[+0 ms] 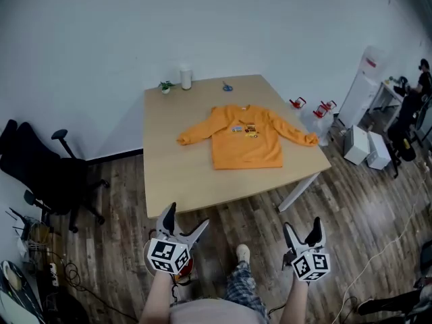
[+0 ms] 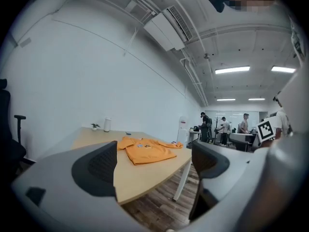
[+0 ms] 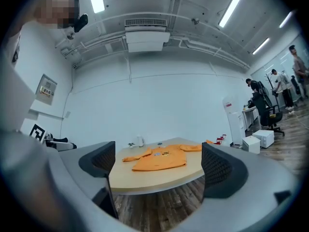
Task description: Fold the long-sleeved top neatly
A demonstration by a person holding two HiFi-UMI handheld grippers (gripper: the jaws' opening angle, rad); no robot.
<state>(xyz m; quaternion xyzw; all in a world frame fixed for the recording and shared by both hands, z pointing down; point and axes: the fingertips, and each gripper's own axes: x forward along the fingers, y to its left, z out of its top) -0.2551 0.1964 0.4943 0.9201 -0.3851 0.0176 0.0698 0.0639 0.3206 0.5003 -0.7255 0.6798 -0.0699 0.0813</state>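
Orange long-sleeved top (image 1: 246, 138) lies flat on our wooden bench (image 1: 182, 174); our left gripper (image 1: 183, 229) and right gripper (image 1: 303, 237) gape wide, empty, well short of it.

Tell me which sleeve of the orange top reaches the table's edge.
The right-hand sleeve: its cuff sits at the table edge; the left-hand sleeve ends well inside.

Head view looks steeply down from well back; both gripper views face the same table (image 1: 177, 174), seemingly level.
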